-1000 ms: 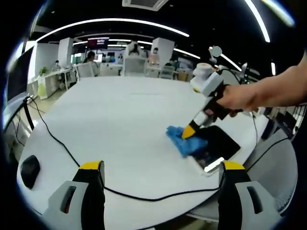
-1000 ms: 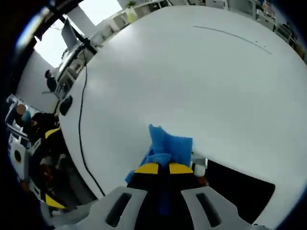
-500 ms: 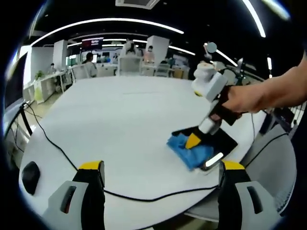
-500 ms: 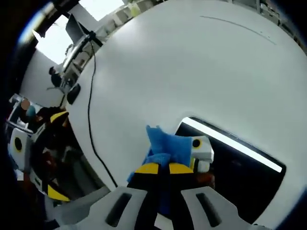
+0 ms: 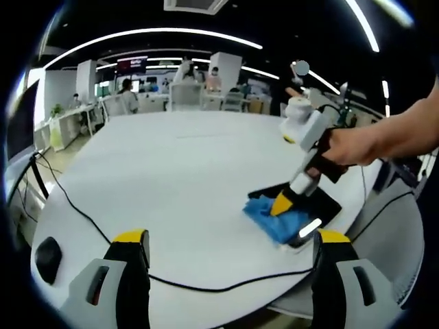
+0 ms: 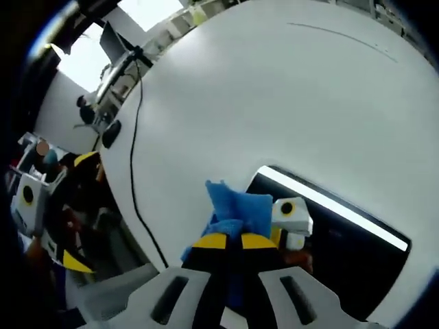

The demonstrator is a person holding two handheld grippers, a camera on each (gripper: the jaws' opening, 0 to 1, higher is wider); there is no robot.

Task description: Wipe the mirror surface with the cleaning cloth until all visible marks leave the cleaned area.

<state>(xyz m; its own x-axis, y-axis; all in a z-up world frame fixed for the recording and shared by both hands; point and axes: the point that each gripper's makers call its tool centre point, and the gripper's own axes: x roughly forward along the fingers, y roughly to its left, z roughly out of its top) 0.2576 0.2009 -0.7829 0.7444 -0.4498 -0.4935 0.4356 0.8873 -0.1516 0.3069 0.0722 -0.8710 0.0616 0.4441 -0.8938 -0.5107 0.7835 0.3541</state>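
A round white table (image 5: 171, 178) takes up most of the left gripper view, with a black cable (image 5: 75, 209) running across its near left part and a dark mouse (image 5: 48, 250) at the near left edge. Beyond the far edge lies an open office with desks and seated people.

The mirror (image 5: 312, 205) lies flat near the table's right edge, dark, with a bright strip of reflected light along its near side. In the right gripper view the mirror (image 6: 343, 240) reflects a ceiling light and part of the gripper itself.

The blue cloth (image 5: 278, 218) rests on the mirror's near left corner, partly over the tabletop. Compared with a second ago, it sits a little further right and nearer, and more of the mirror's far side is bare; since half a second ago it has barely shifted.

A hand (image 5: 353, 145) holds the right gripper (image 5: 282, 204), tilted down onto the cloth. In its own view the right gripper (image 6: 228, 241) has its yellow-tipped jaws closed together, pinching the cloth (image 6: 230, 205), just as in the earlier frames.

The left gripper (image 5: 230, 240) hovers at the near edge, jaws spread wide and empty, unchanged throughout.
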